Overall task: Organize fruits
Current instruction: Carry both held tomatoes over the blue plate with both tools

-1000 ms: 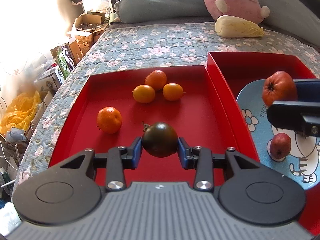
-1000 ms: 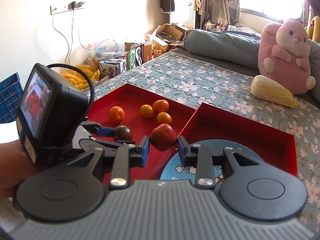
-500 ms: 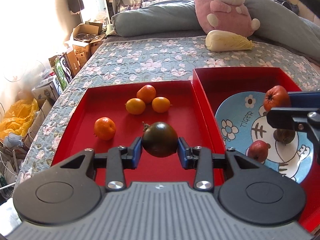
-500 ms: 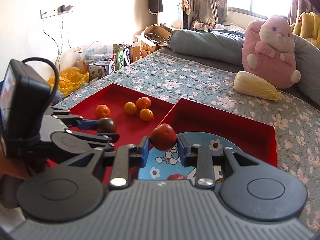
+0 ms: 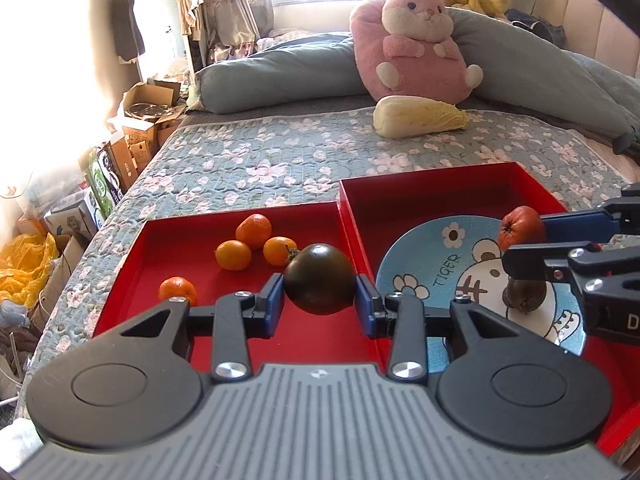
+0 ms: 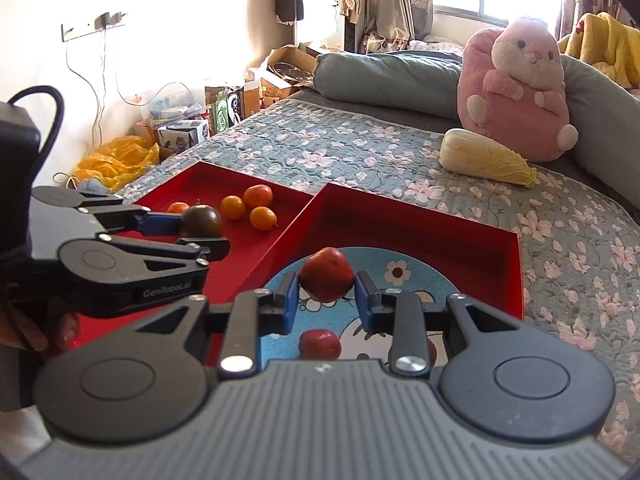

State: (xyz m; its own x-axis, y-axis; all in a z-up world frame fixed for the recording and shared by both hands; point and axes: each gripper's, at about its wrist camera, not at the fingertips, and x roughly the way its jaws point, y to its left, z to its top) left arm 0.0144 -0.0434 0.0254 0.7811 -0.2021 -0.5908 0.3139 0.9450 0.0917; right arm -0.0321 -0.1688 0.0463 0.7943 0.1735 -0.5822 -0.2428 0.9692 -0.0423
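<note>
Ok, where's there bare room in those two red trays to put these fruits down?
The left red tray is bare along its near half, in front of the four oranges. The right red tray is bare behind the blue plate. The plate's near side is crowded: a small red fruit and a dark fruit.

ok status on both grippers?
Left gripper shut on dark tomato, over left red tray. Right gripper shut on red tomato, above blue plate. Nothing blocking.

Ahead-left of the left gripper (image 5: 320,306), four oranges (image 5: 233,255) lie in the left tray (image 5: 132,280). To its right, the right tray (image 5: 440,196) holds a plate (image 5: 420,252); on it, two fruits (image 6: 320,344) sit below the right gripper (image 6: 326,300).
</note>
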